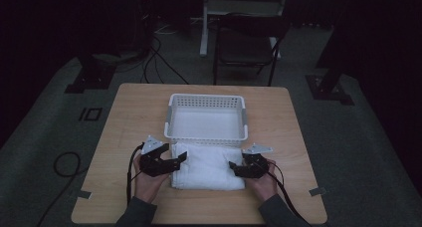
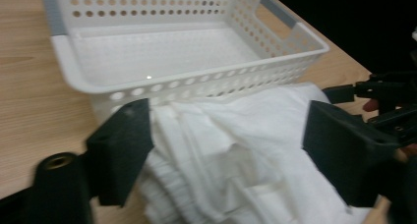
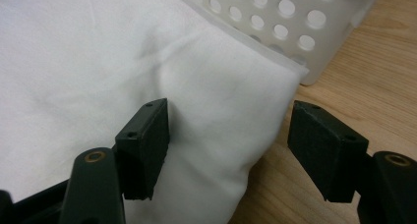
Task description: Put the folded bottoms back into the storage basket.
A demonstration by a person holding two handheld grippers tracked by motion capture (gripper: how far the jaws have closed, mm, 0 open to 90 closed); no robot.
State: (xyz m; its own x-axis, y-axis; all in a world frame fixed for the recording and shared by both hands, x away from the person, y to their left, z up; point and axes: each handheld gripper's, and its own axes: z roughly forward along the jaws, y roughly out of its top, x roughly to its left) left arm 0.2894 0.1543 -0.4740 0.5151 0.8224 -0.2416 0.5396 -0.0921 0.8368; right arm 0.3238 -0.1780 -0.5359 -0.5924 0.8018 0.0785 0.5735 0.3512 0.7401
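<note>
A folded white cloth lies on the wooden table just in front of a white perforated basket, which holds nothing. My left gripper hovers at the cloth's left edge. In the left gripper view its jaws stand wide apart above the rumpled cloth, not pressing it, with the basket beyond. My right gripper is at the cloth's right edge. In the right gripper view it is open, straddling the cloth's corner, one jaw over the fabric and the other over bare wood.
The table has bare wood on both sides of the basket and cloth. A dark chair stands behind the far edge, with cables on the floor at the left. The other gripper shows at the right of the left gripper view.
</note>
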